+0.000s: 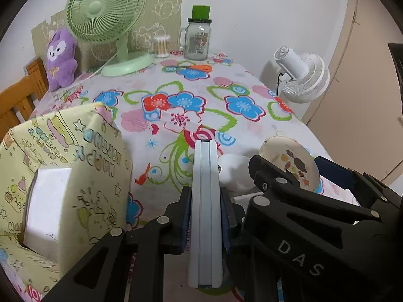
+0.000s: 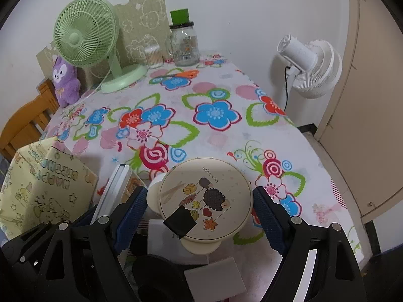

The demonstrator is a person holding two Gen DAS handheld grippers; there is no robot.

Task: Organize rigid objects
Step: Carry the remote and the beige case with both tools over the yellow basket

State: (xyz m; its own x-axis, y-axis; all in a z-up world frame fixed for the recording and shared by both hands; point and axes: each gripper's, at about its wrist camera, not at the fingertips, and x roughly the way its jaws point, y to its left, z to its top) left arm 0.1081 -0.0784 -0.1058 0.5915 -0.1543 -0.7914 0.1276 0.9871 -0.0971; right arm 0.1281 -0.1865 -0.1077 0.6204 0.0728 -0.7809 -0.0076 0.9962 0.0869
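Observation:
My left gripper [image 1: 205, 195] is shut on a flat white case [image 1: 205, 176], which stands on edge between the blue pads. A yellow birthday-paper box [image 1: 63, 176] with a white-lined opening sits just left of it. My right gripper [image 2: 201, 193] is shut on a round cream lidded container [image 2: 209, 191] with a hedgehog picture and a black tape patch. The container [image 1: 289, 161] is tilted and sits low over the flowered tablecloth [image 2: 226, 136]. In the right wrist view the white case [image 2: 113, 188] and the yellow box [image 2: 45, 188] lie to the left.
At the back stand a green desk fan [image 1: 105, 12], a purple plush [image 1: 61, 58], a cotton-swab tub [image 1: 161, 46] and a glass jar [image 1: 197, 39] with a green lid. A white fan [image 2: 312, 68] stands off the table's right edge. A wooden chair [image 1: 17, 98] is at left.

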